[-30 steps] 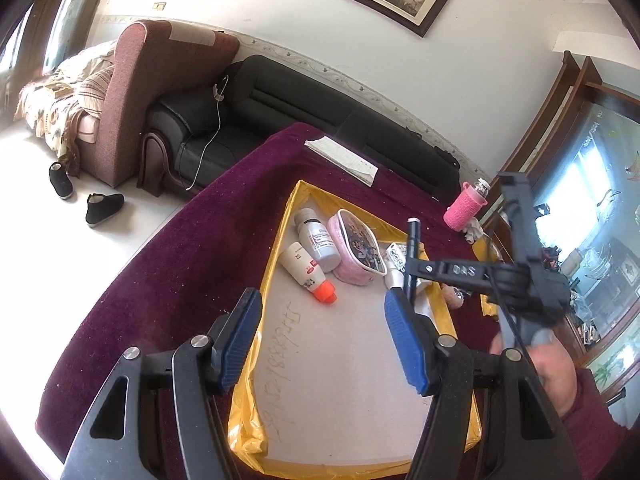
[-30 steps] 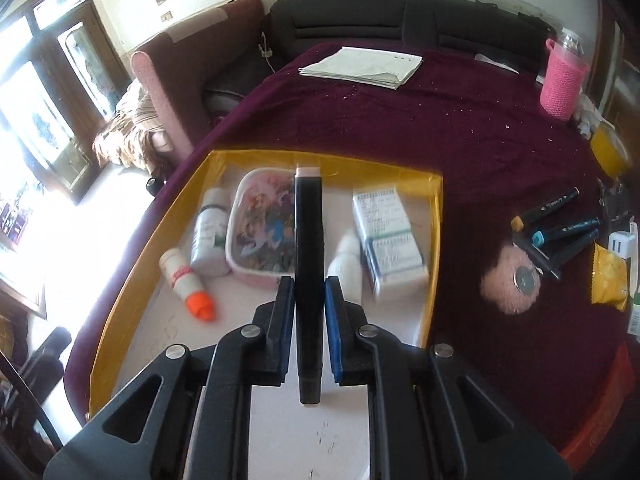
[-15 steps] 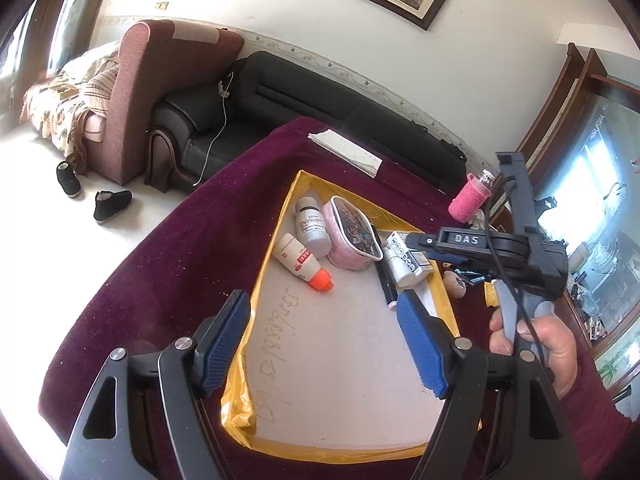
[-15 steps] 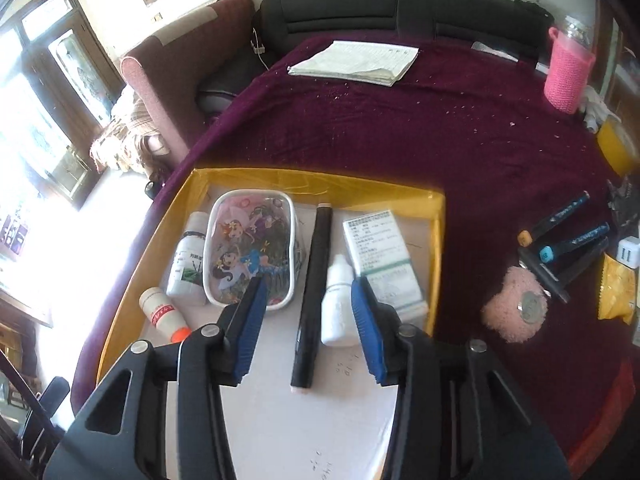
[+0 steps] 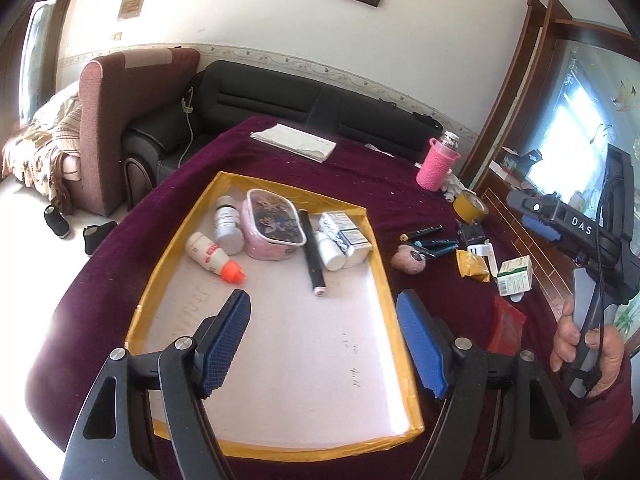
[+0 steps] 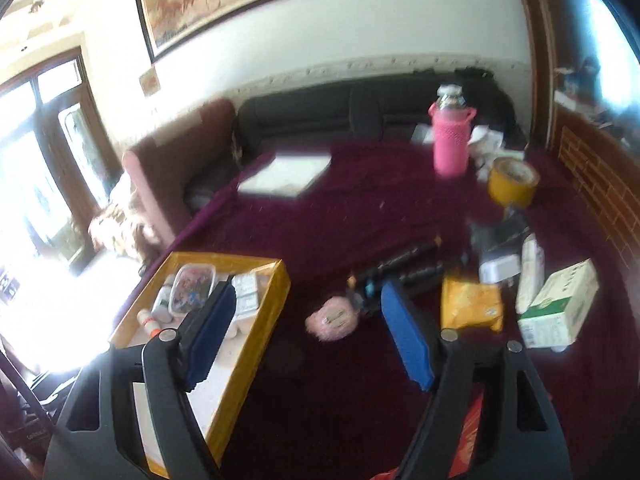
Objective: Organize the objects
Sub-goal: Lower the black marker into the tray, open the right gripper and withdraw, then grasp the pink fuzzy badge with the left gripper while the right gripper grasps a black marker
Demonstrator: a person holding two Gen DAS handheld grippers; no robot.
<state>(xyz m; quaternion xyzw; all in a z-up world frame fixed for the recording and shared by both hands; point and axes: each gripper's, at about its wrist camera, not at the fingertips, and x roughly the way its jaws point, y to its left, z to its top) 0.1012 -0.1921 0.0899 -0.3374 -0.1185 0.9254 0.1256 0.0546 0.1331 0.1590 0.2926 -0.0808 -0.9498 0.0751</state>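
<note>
Left wrist view shows my left gripper (image 5: 322,344) empty with jaws apart over the bare near half of the yellow-edged tray (image 5: 400,344), where the black marker (image 5: 313,258) lies loose beside the white dropper bottle (image 5: 330,250); a careless sweep there could roll it. Right wrist view is blurred: my right gripper (image 6: 308,330) holds nothing, jaws opening, above the pink puff (image 6: 332,318) and remaining markers (image 6: 404,264) on the cloth, so I risk catching two items at once
</note>
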